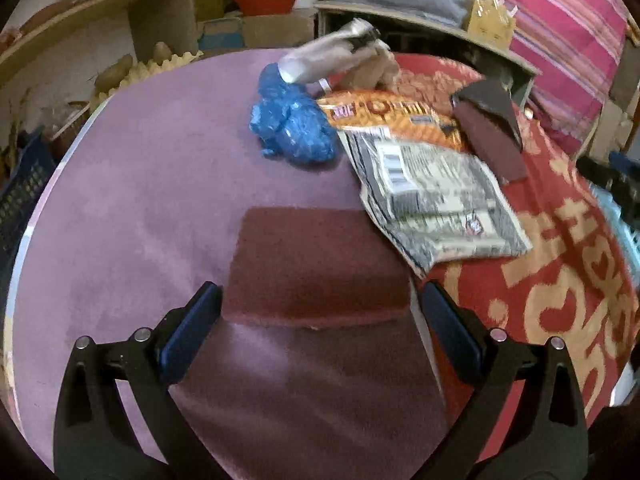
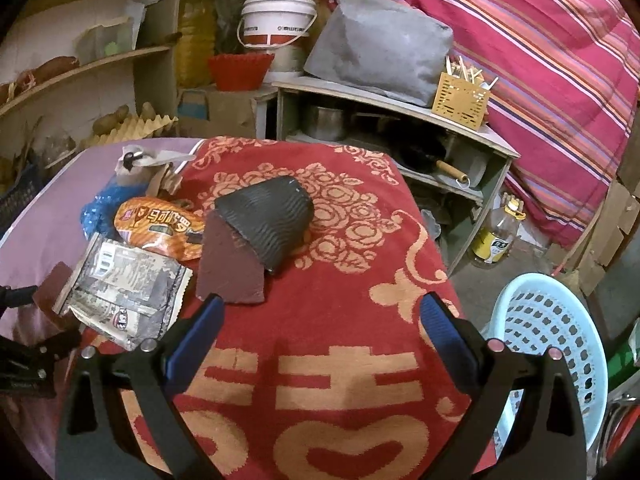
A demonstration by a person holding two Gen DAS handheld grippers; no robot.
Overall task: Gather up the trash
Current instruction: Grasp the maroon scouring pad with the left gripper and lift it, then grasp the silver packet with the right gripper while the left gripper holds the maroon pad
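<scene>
Trash lies on a table. A crumpled blue plastic bag (image 1: 292, 128), an orange snack wrapper (image 1: 396, 120) and a grey printed wrapper (image 1: 436, 200) lie together; they also show in the right wrist view: blue bag (image 2: 96, 208), orange wrapper (image 2: 160, 224), grey wrapper (image 2: 128, 284). A dark sandpaper piece (image 1: 492, 132) (image 2: 256, 236) lies curled on the red cloth. A maroon sheet (image 1: 320, 264) lies right before my open left gripper (image 1: 320, 316). My right gripper (image 2: 320, 320) is open and empty above the red cloth (image 2: 360, 360).
A light blue perforated basket (image 2: 548, 340) stands to the right of the table. Shelves (image 2: 400, 120) with pots, a bucket and bottles stand behind. The purple tabletop (image 1: 140, 220) has a rounded left edge.
</scene>
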